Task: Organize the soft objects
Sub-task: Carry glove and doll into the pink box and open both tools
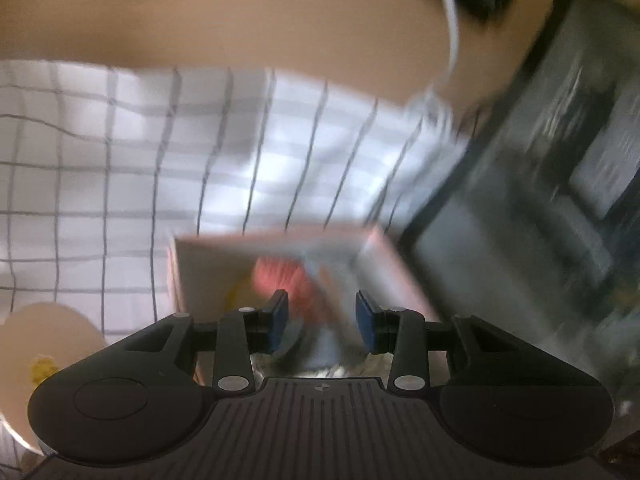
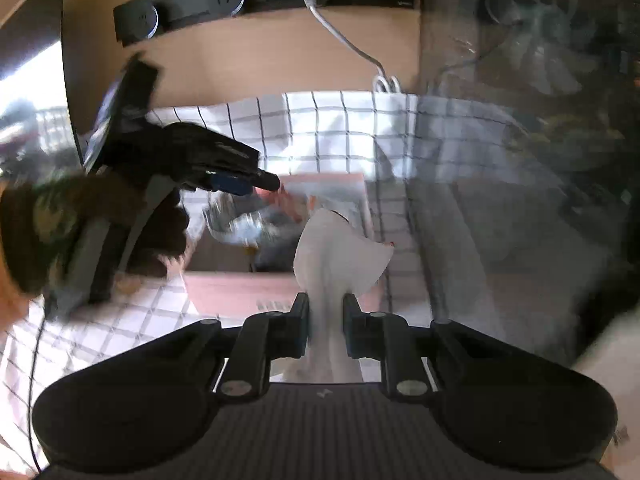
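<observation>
White cloth (image 2: 332, 248) is what the right gripper (image 2: 326, 330) has pinched between its pads, the fabric bunched at the grip and fanning out beyond the tips, its long run lying along the line the gripper points. Straight past it, and a little lower, sits the open cardboard box (image 2: 240, 292), with its near wall just beyond the fingertips, so the cloth hangs close to or over that near edge; from this angle I cannot tell which. The left gripper (image 1: 322, 320) stands open with nothing between its pads, poised over the same box (image 1: 208, 252), where a red soft thing (image 1: 280, 276) lies inside below the tips. Seen from the right side, that left gripper (image 2: 244, 182) reaches in over the box's far left corner, so both are near, but only the right one carries anything. The box rests on a checked tablecloth (image 2: 344, 120) covering the bench. Much is smeared by motion: the box's contents are only patches of red, blue and grey, the pale round thing (image 1: 48, 340) at the left edge is cut off, and a sheen clouds everything to the right.
</observation>
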Action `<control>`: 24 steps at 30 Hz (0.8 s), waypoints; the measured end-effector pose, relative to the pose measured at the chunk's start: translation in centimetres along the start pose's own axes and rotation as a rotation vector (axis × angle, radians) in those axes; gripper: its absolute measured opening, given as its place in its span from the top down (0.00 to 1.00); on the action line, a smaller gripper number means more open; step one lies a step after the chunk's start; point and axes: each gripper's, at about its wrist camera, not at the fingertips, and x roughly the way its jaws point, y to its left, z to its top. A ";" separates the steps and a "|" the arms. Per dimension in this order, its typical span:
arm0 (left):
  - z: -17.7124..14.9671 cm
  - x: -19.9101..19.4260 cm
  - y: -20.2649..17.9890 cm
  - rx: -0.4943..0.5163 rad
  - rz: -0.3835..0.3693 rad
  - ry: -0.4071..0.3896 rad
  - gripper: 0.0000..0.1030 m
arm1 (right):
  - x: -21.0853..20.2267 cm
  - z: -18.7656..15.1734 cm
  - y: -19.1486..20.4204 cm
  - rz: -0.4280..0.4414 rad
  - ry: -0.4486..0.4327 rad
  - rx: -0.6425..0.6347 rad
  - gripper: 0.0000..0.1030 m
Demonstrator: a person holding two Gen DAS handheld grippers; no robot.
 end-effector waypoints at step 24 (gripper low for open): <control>-11.8 -20.5 13.2 -0.174 0.334 -0.106 0.61 | 25.4 8.4 5.8 -0.017 0.329 0.085 0.77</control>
